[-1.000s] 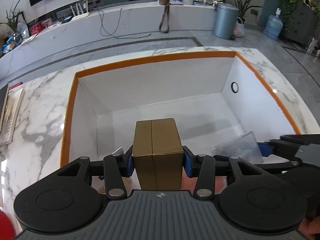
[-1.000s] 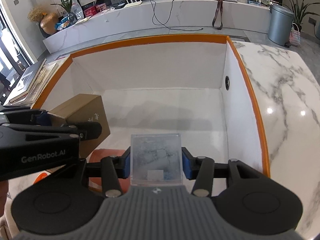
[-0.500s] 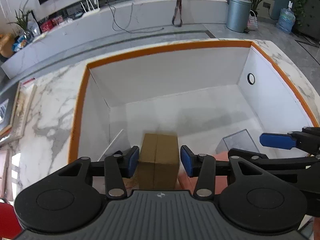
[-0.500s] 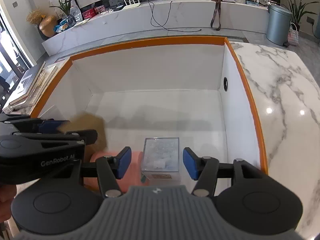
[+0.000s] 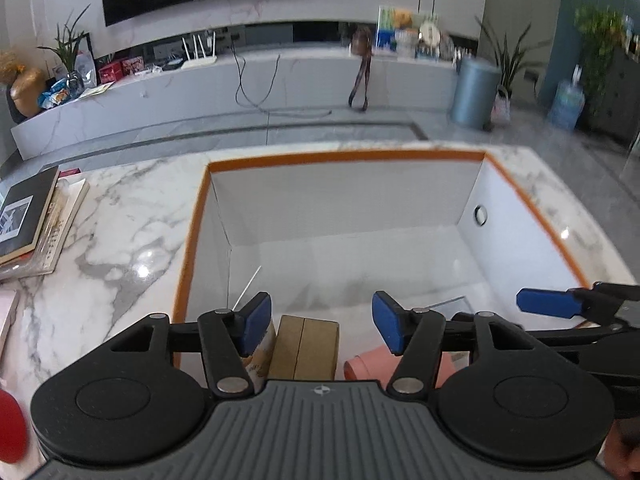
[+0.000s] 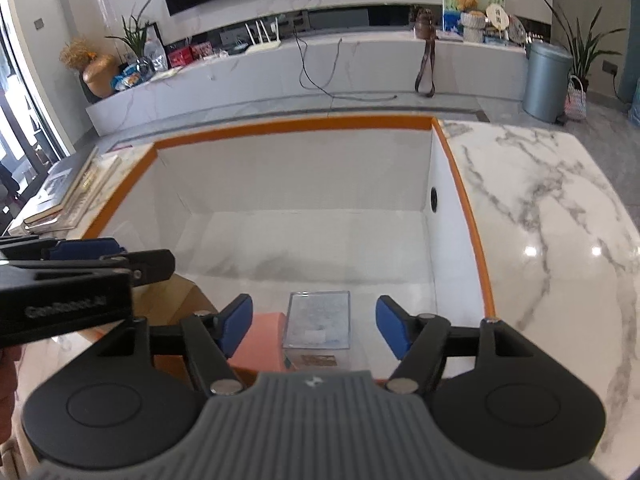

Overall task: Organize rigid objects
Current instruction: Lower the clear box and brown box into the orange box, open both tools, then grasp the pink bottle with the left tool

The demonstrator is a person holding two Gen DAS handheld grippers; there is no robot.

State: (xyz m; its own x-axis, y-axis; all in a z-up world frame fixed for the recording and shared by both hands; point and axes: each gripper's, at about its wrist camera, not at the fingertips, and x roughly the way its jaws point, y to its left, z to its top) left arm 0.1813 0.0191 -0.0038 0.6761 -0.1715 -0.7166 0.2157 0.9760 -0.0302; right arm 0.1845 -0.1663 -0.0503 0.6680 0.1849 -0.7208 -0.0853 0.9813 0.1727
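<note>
Left wrist view. A large white open-topped box with an orange rim (image 5: 520, 196) sits on a white marble tabletop with grey veins (image 5: 120, 232). At the near end of its floor stands a brown cardboard carton (image 5: 306, 346), its taped centre seam running away from the camera. Just to its right lies a pink block (image 5: 370, 364); whether the two touch cannot be told. A printed tan object (image 5: 260, 354) shows left of the carton, mostly hidden behind the finger. The left gripper (image 5: 318, 322) hangs above the carton with its blue-padded jaws apart and opening; the carton lies below the gap and neither pad presses it. The right gripper (image 5: 546, 304) enters from the right edge. A stack of books (image 5: 32, 220) lies on the tabletop well left of the box.

Right wrist view. Same box, orange rim (image 6: 464, 184). A clear plastic rectangular case (image 6: 318, 320) rests on the floor at the near end, long axis pointing away from the camera, flat face up. The pink block (image 6: 262, 340) sits just left of it. The right gripper (image 6: 314, 324) has its jaws apart and opening, the case below the gap, pads clear of it. The left gripper (image 6: 86, 250) crosses the left side, blocking most of the brown carton (image 6: 180, 300).
</note>
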